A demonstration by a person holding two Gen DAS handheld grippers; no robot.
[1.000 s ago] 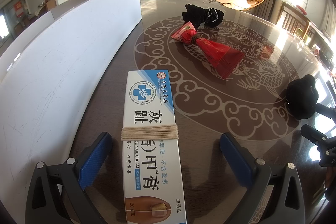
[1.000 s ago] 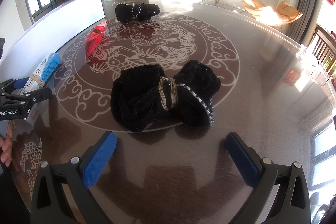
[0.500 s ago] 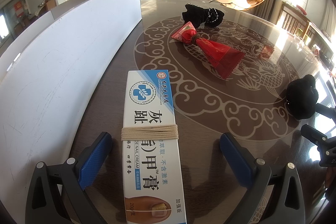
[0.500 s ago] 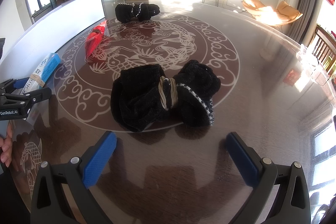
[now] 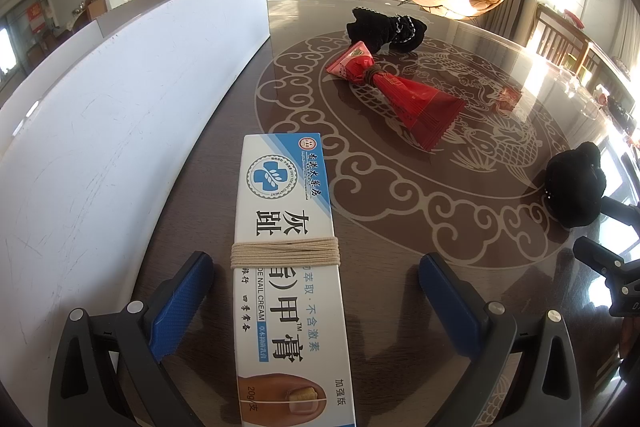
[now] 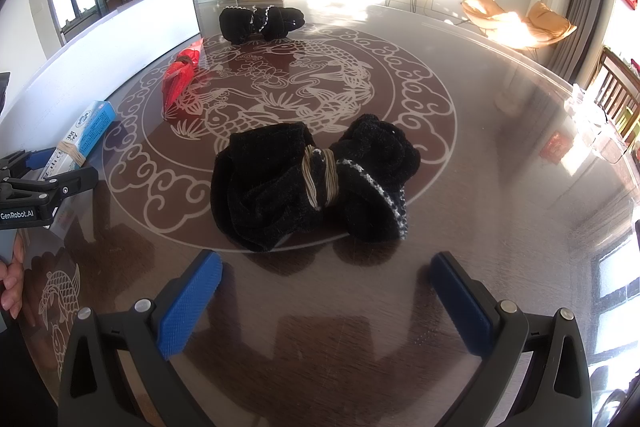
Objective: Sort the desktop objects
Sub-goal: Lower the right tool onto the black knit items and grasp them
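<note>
Left claw [image 5: 314, 291] spread wide around white-and-blue cardboard cream box [image 5: 286, 259] tied with beige string – pads not touching it, right claw [image 6: 326, 297] spread too, empty, black fuzzy cloth bundle bound with twine [image 6: 314, 181] just ahead on glossy patterned tabletop [image 6: 500, 147], red wrapped packet [image 5: 394, 95] further off.

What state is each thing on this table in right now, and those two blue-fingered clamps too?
Left gripper: open, straddling the box, not touching.
Right gripper: open, empty.
Nail cream box: flat, string-bound.
Red packet: lying flat, tied.
Near black cloth bundle: tied, untouched.
Far black cloth bundle: lying untouched.
</note>
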